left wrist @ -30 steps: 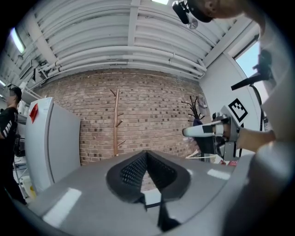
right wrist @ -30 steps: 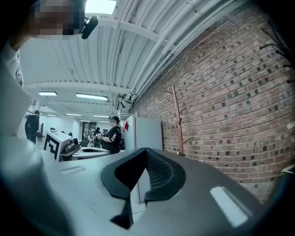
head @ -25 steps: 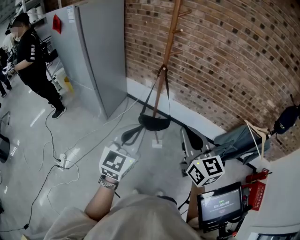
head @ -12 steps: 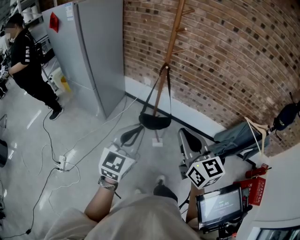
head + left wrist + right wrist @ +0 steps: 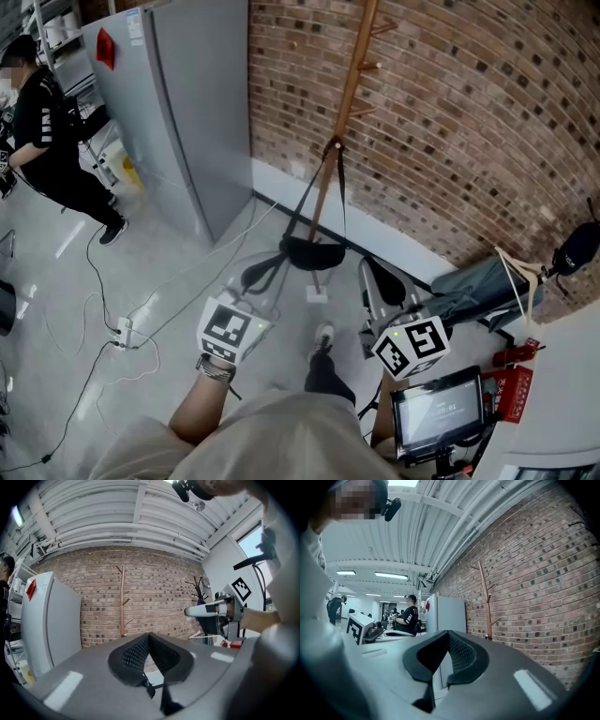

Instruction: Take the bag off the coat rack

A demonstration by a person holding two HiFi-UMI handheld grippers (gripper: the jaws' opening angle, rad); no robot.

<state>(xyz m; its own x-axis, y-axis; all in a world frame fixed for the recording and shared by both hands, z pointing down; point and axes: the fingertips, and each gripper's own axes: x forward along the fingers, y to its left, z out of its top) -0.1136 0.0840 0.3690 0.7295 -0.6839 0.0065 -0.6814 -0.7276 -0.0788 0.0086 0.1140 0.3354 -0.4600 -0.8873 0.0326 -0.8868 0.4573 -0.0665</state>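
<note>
A black bag [image 5: 312, 252] hangs by its long strap [image 5: 330, 157] from a low peg of the wooden coat rack [image 5: 349, 98], which stands against the brick wall. In the head view both grippers are held out short of the bag, neither touching it. My left gripper [image 5: 265, 273] is shut and empty, just left of and below the bag. Lower right of the bag is my right gripper [image 5: 376, 277], also shut and empty. The left gripper view shows the rack [image 5: 122, 601] far ahead beyond the closed jaws, and the right gripper view shows the rack [image 5: 486, 600] too.
A tall grey cabinet [image 5: 187, 112] stands left of the rack. Cables and a power strip [image 5: 123, 329] lie on the floor. A person in black [image 5: 49, 141] stands far left. Grey gear [image 5: 478, 286], a screen [image 5: 441, 409] and a red item [image 5: 512, 384] sit at right.
The view has drawn a little closer to the rack, and a foot has stepped forward below the bag. Both grippers stay shut. The person in black has shifted left.
</note>
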